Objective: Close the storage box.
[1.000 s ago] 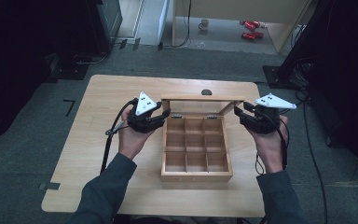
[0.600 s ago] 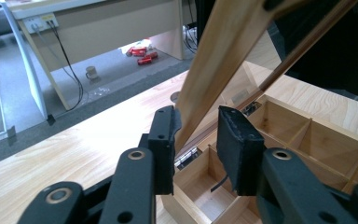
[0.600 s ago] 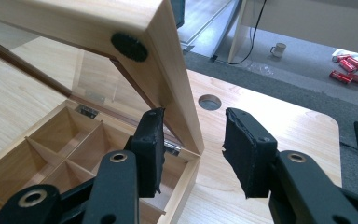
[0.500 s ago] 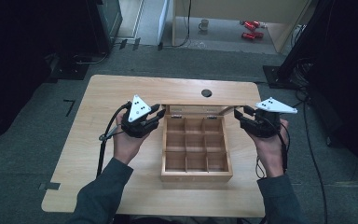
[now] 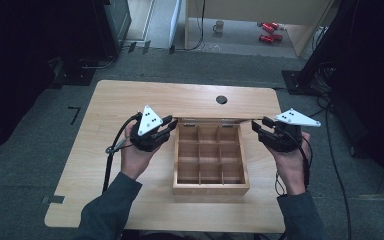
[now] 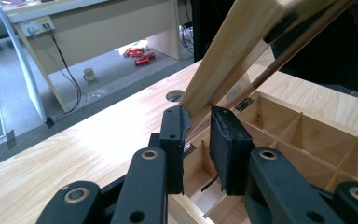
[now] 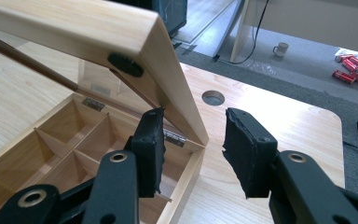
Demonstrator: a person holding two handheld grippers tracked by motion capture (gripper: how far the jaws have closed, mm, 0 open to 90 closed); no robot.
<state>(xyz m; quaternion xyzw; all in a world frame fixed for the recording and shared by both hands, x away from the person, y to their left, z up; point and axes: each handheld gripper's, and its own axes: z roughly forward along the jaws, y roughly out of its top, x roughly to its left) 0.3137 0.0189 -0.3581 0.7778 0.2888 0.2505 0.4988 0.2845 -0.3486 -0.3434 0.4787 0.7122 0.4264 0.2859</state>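
A wooden box (image 5: 210, 186) with several small compartments stands mid-table, and its hinged lid (image 5: 215, 120) is raised at a slant. My left gripper (image 5: 172, 122) is at the lid's left end and my right gripper (image 5: 257, 124) at its right end. In the left gripper view the lid's frame (image 6: 242, 42) runs down between the jaws of the left gripper (image 6: 198, 121), which have just been closing and now pinch it. In the right gripper view the right gripper (image 7: 193, 114) holds the lid's other end (image 7: 74, 23) above the compartments (image 7: 51, 135).
The table (image 5: 130, 100) has a round cable hole (image 5: 221, 99) just behind the box. A cable (image 5: 111, 155) trails from the left gripper across the table. On the floor beyond lie a mug (image 5: 219, 25) and red cans (image 5: 267, 31), beside a desk.
The left gripper's jaws have shut on the lid's left end. From above the lid shows narrower than a second ago. Both hands have stayed in place.
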